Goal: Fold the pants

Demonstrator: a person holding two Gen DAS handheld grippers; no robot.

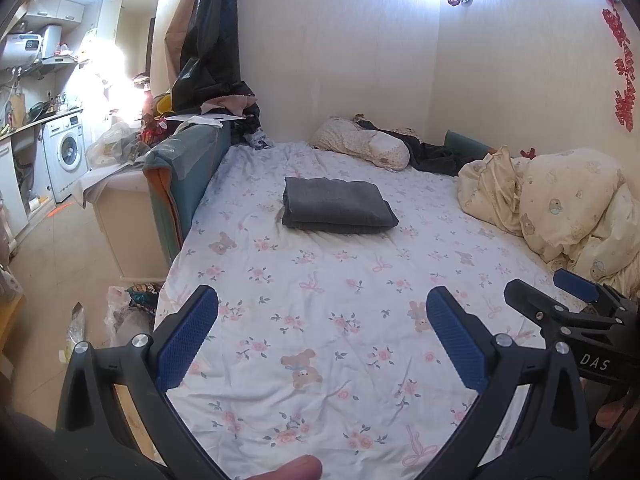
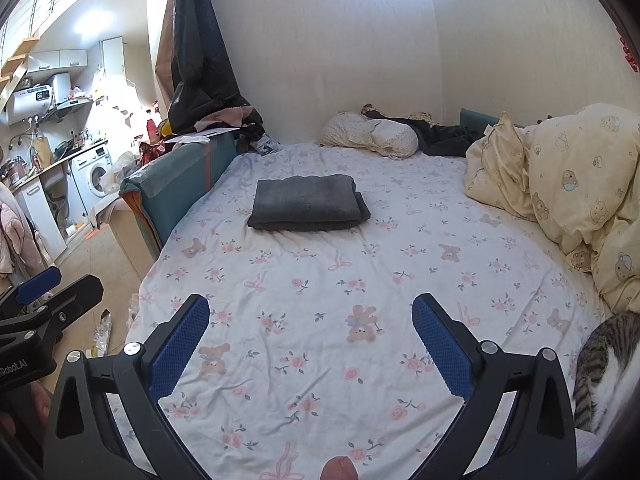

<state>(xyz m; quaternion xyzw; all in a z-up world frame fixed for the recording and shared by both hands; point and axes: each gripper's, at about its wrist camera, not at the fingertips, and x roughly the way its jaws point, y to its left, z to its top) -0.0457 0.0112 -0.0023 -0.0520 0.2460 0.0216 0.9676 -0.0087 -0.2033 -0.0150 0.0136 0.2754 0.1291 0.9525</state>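
Pants (image 1: 338, 206): dark grey, folded into a compact stacked rectangle, mid-bed on the floral sheet (image 1: 320, 320).
Left gripper (image 1: 322, 340): jaws spread, holding nothing, well short of pants.
Right gripper (image 2: 310, 344): same, released.
Progress: folding looks finished; layer count unclear from here.
Left: likely nothing.

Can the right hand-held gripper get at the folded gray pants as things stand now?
Probably yes. The right hand-held gripper is open, and only bare sheet lies between it and the pants. The cat sits off to the right, out of the way.
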